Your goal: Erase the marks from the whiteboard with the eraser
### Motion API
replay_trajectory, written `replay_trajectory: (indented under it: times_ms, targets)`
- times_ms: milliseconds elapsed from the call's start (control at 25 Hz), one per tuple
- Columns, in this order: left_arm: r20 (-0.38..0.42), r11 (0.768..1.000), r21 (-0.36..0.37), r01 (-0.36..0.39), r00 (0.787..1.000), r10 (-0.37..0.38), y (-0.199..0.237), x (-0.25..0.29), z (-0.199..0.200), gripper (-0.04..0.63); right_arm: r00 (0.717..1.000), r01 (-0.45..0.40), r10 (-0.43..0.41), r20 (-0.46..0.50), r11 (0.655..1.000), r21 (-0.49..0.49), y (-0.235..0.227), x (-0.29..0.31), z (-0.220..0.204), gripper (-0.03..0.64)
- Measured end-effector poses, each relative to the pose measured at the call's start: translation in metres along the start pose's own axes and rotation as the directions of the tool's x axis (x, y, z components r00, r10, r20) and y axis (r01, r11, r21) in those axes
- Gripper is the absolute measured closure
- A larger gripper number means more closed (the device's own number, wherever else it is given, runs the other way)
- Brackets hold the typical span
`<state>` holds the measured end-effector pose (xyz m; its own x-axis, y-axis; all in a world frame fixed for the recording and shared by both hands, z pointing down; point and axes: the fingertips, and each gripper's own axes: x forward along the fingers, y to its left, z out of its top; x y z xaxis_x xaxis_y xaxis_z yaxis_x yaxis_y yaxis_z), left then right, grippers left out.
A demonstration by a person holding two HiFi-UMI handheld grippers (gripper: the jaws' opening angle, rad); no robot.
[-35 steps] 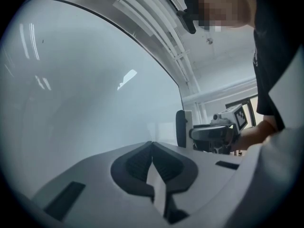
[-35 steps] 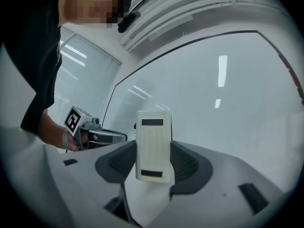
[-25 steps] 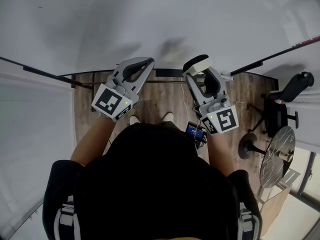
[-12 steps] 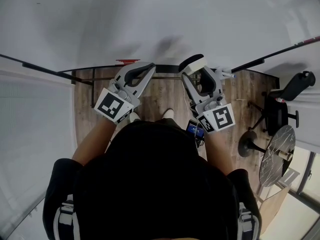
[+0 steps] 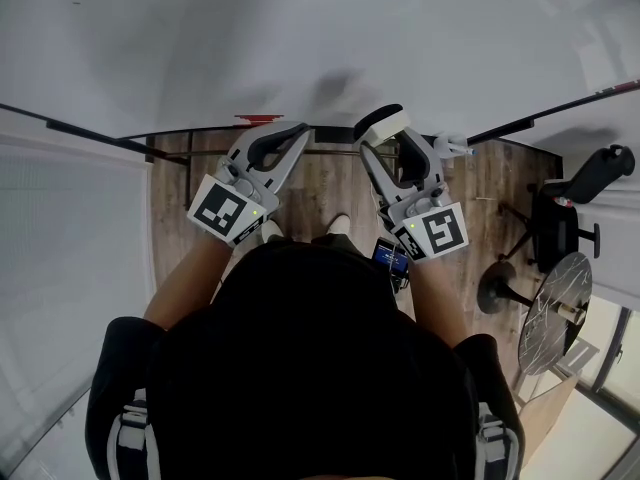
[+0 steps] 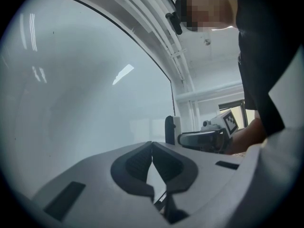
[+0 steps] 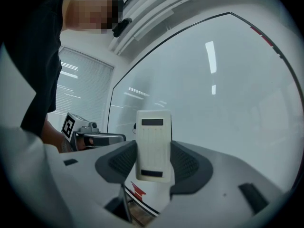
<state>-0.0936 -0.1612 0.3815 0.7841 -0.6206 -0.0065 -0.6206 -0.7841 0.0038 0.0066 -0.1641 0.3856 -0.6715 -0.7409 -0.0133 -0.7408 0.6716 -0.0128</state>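
Note:
The whiteboard (image 5: pixel 300 38) fills the top of the head view, and a small red mark (image 5: pixel 258 120) sits at its lower edge. That red mark (image 7: pixel 137 190) also shows just below the jaws in the right gripper view. My right gripper (image 5: pixel 392 146) is shut on the white eraser (image 5: pixel 382 122), which is held upright close to the board. The eraser (image 7: pixel 153 146) stands between the two dark pads. My left gripper (image 5: pixel 298 130) is shut with nothing in it, its tips near the board's bottom edge, just right of the red mark. In the left gripper view its jaws (image 6: pixel 152 147) meet.
The board's black frame (image 5: pixel 60 128) runs along its lower edge above a wooden floor (image 5: pixel 330 193). A black office chair (image 5: pixel 580 188) and a round table (image 5: pixel 555 313) stand at the right. A small device with a lit screen (image 5: pixel 390 259) hangs by the right wrist.
Both grippers have moved a little towards the board's lower edge, the right one shifting left with the eraser. The red mark has come into view above the left gripper.

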Motion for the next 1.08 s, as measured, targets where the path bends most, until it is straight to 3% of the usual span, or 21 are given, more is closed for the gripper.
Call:
replay_trajectory:
  times_ms: [1080]
  targets:
    - [0.002, 1.0, -0.001, 0.008, 1.0, -0.008, 0.009, 0.006, 0.002, 0.589, 1.0, -0.019, 0.019, -0.02, 1.0, -0.021, 0.001, 0.014, 0.0, 0.394]
